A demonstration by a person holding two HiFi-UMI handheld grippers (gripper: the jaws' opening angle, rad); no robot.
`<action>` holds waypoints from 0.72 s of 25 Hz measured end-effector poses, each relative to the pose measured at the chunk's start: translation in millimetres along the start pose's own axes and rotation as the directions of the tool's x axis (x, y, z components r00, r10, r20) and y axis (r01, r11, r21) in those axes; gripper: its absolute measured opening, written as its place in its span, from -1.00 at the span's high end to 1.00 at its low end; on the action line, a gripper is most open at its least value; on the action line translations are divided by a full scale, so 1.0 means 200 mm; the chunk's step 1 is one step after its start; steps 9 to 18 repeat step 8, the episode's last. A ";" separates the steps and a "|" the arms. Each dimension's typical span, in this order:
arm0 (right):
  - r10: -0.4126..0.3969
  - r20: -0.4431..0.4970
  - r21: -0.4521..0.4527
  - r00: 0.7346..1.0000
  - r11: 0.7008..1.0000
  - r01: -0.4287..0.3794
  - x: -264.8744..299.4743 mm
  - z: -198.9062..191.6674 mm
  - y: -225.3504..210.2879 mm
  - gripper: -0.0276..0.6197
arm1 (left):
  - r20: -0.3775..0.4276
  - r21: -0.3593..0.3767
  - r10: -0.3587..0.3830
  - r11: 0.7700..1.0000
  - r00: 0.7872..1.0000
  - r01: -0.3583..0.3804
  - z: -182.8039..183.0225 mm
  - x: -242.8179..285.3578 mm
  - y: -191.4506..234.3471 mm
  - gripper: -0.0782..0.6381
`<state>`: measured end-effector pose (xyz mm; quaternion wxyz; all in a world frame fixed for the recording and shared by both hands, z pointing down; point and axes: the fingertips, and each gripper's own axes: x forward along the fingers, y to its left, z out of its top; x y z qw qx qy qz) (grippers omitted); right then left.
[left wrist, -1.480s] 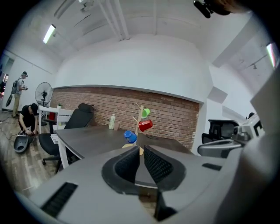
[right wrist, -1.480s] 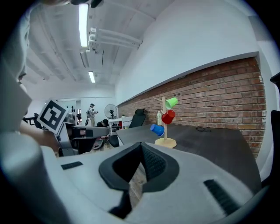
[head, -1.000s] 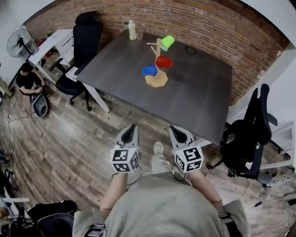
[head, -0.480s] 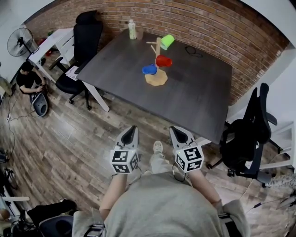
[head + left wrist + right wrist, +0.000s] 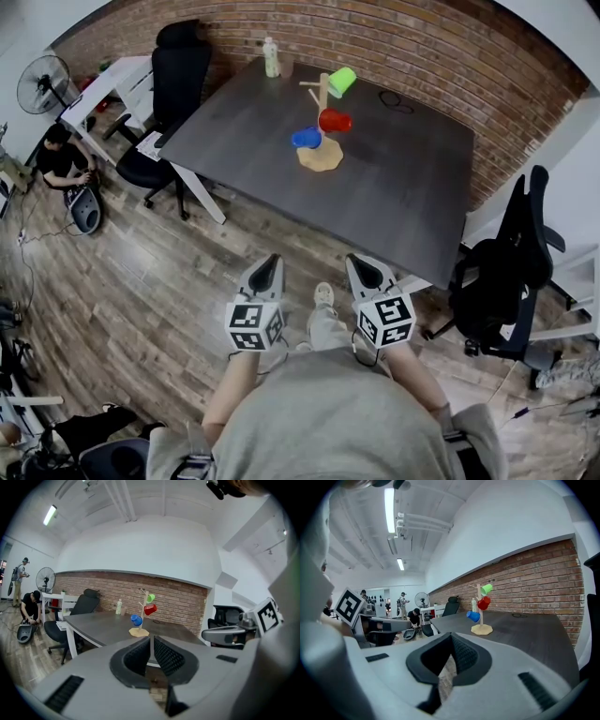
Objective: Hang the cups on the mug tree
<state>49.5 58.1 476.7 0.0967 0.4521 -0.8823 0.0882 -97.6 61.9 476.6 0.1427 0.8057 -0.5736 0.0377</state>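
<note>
A wooden mug tree (image 5: 321, 150) stands on the dark table (image 5: 403, 197), far from me. Three cups hang on it: green (image 5: 340, 81) at the top, red (image 5: 334, 120) in the middle, blue (image 5: 306, 138) low on the left. The left gripper view also shows the mug tree (image 5: 142, 616), and so does the right gripper view, with the mug tree (image 5: 482, 616) at a distance. My left gripper (image 5: 266, 270) and right gripper (image 5: 367, 271) are held close to my body over the wooden floor, short of the table's near edge. Both are shut with nothing between the jaws.
A bottle (image 5: 271, 57) stands at the table's far edge by the brick wall. Black office chairs stand at the left (image 5: 169, 89) and right (image 5: 506, 272) of the table. A person (image 5: 58, 159) crouches on the floor at far left near a fan (image 5: 39, 84).
The head view has shifted slightly; the table and mug tree sit a little higher and further right. Both grippers stay shut and in about the same place.
</note>
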 end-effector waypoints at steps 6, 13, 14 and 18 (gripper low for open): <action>-0.001 -0.002 -0.001 1.000 1.000 0.001 -0.02 -0.01 0.00 0.91 | -0.001 -0.001 -0.002 1.000 1.000 0.002 -0.01 -0.01 -0.01 0.71; -0.001 -0.003 -0.003 1.000 1.000 0.001 -0.03 -0.01 0.00 0.91 | -0.003 -0.002 -0.002 1.000 1.000 0.002 -0.01 -0.02 -0.02 0.71; -0.001 -0.003 -0.003 1.000 1.000 0.001 -0.03 -0.01 0.00 0.91 | -0.003 -0.002 -0.002 1.000 1.000 0.002 -0.01 -0.02 -0.02 0.71; -0.001 -0.003 -0.003 1.000 1.000 0.001 -0.03 -0.01 0.00 0.91 | -0.003 -0.002 -0.002 1.000 1.000 0.002 -0.01 -0.02 -0.02 0.71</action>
